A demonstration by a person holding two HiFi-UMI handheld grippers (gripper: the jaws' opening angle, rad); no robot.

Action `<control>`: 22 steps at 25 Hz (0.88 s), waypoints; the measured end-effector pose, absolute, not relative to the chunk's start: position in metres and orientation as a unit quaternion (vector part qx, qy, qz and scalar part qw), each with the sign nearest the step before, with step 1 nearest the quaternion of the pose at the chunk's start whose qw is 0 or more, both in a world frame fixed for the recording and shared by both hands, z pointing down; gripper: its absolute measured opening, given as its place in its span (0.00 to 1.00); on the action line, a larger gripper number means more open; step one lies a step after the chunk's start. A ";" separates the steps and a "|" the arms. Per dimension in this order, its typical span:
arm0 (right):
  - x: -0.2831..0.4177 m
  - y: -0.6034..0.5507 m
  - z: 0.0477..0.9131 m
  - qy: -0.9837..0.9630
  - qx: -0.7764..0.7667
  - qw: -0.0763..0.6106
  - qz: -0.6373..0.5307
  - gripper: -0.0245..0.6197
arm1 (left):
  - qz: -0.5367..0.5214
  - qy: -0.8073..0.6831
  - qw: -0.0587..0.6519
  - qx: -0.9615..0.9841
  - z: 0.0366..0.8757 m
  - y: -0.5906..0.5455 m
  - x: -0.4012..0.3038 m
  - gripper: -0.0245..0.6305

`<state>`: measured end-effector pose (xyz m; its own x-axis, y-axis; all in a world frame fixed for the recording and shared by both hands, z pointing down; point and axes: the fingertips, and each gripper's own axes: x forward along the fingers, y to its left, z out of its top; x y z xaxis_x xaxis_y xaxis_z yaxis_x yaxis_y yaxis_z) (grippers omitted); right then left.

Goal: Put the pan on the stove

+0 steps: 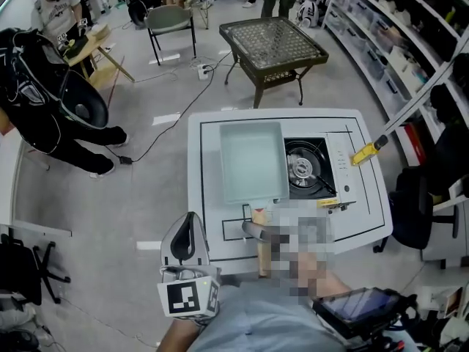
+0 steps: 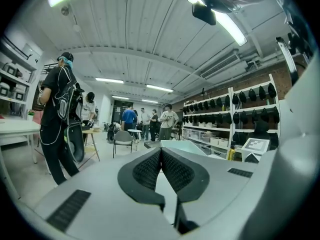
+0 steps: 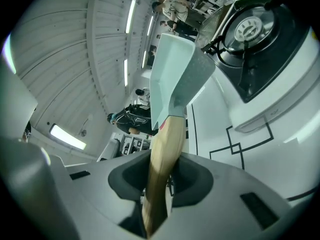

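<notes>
We hold the pan [image 1: 251,160] only by its wooden handle [image 3: 162,154] w/ the right gripper [image 3: 160,184], jaws pressed on it. So the long pan may twist or sag, and knock the stove [image 1: 308,167] edge. Left gripper [image 2: 161,169]: jaws together, empty. The pan is pale green, rectangular, nothing inside – just left of the burner, not yet on it.

I look steeply down from the head; both gripper cameras look close along their jaws, sharing the pan [image 1: 251,160] ahead.
</notes>
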<state>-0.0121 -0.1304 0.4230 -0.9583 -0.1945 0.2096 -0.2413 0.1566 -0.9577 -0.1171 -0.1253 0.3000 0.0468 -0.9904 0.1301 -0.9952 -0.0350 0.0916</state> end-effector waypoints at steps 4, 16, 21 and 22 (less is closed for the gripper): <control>0.022 -0.141 0.425 -0.756 0.155 0.017 0.635 0.22 | 0.014 -0.684 0.082 0.725 0.302 -0.137 -0.088 0.07; 0.101 -0.165 0.435 -0.742 0.177 0.006 0.647 0.22 | 0.015 -0.669 0.087 0.738 0.307 -0.167 -0.019 0.07; 0.123 -0.169 0.443 -0.735 0.174 0.006 0.656 0.22 | 0.015 -0.664 0.089 0.742 0.313 -0.178 0.005 0.07; 0.127 -0.171 0.444 -0.735 0.173 0.006 0.656 0.22 | 0.015 -0.664 0.090 0.742 0.315 -0.180 0.010 0.07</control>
